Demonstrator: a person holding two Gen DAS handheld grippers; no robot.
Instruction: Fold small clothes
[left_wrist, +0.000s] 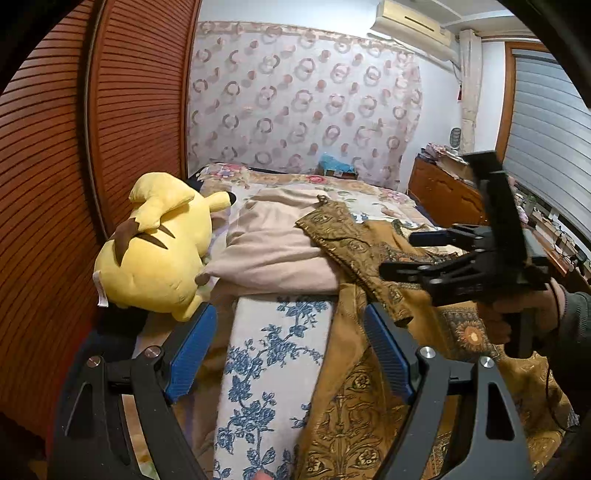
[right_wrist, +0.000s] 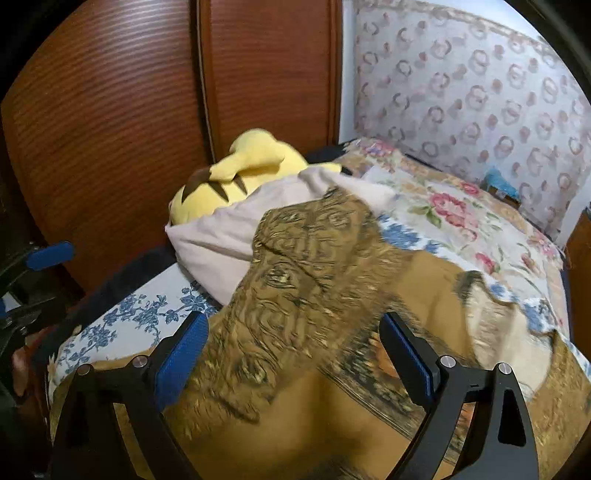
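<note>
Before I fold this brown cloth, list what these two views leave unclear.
- Brown patterned garment: right wrist view smears it with motion blur; its near edge runs off the bottom, so its shape is unclear.
- Same garment, left wrist view: the right gripper covers its far side.
- Yellow plush toy: faces away; in the right wrist view the beige cloth hides its lower part.

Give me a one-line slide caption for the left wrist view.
Left gripper, jaws open, above the brown patterned garment on the bed; right gripper open alongside, yellow plush toy at left.
</note>
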